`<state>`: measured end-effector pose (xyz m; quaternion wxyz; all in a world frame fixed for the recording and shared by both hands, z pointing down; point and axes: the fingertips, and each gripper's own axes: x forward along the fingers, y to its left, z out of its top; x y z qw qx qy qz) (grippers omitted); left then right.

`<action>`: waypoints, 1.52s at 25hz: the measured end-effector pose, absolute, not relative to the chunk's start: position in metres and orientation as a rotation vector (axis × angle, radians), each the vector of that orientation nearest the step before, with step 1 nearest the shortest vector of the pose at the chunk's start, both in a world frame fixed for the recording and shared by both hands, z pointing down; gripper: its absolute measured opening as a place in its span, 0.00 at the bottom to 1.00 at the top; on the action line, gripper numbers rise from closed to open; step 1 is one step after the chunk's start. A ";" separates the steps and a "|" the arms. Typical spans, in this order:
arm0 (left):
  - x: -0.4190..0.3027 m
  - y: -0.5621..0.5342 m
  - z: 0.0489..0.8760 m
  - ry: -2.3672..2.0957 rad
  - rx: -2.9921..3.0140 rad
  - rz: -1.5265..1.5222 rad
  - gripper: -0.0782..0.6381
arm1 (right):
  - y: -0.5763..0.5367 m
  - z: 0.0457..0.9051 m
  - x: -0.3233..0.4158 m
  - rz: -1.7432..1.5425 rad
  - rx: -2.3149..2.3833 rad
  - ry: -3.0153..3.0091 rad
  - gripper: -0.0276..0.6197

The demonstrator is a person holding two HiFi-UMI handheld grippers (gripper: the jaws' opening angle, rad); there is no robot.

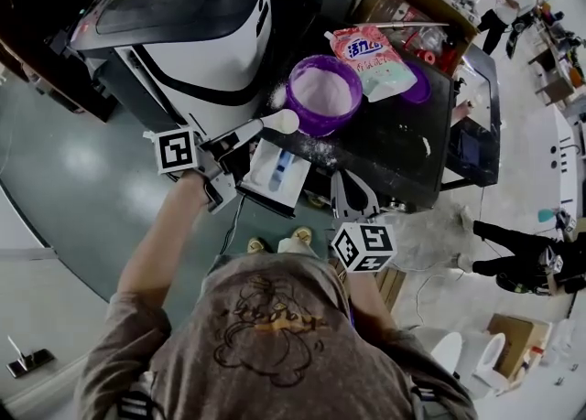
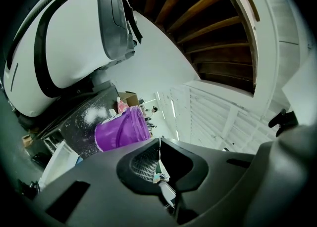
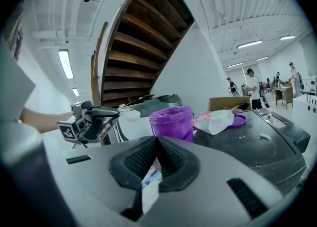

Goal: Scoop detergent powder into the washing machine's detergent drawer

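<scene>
Pointing its bowl at the purple tub (image 1: 322,91), the white scoop (image 1: 280,122) lies almost level. Its handle is clamped in the jaws of the left gripper (image 1: 236,141), above the washer's (image 1: 183,34) pulled-out drawer (image 1: 275,171). White powder fills the tub on the powder-dusted counter (image 1: 394,148), with a detergent bag (image 1: 371,59) just beside it. The right gripper (image 1: 352,188) hangs at the counter's edge, jaws closed on nothing.

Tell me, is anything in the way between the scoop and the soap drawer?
Nothing I can see. The left gripper holds the scoop higher than the open drawer, only air between. The right gripper sits off to the side.
</scene>
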<state>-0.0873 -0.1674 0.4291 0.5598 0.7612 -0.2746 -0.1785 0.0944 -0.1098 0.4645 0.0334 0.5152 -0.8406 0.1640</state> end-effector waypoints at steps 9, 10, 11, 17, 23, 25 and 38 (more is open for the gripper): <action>-0.106 -0.162 0.438 -0.658 1.809 -0.422 0.14 | -0.097 0.468 0.076 0.500 1.611 -2.569 0.05; -0.108 -0.162 0.439 -0.662 1.811 -0.419 0.14 | -0.095 0.469 0.075 0.499 1.613 -2.567 0.05; -0.110 -0.162 0.441 -0.668 1.814 -0.416 0.14 | -0.094 0.469 0.073 0.499 1.616 -2.566 0.05; -0.113 -0.162 0.453 -0.673 1.817 -0.404 0.14 | -0.087 0.473 0.064 0.505 1.636 -2.557 0.05; -0.113 -0.164 0.468 -0.680 1.797 -0.379 0.14 | -0.084 0.476 0.062 0.509 1.660 -2.547 0.05; -0.114 -0.165 0.473 -0.684 1.789 -0.378 0.14 | -0.084 0.476 0.061 0.508 1.664 -2.547 0.05; -0.118 -0.182 0.504 -0.691 1.928 -0.272 0.14 | -0.085 0.474 0.060 0.503 1.688 -2.535 0.05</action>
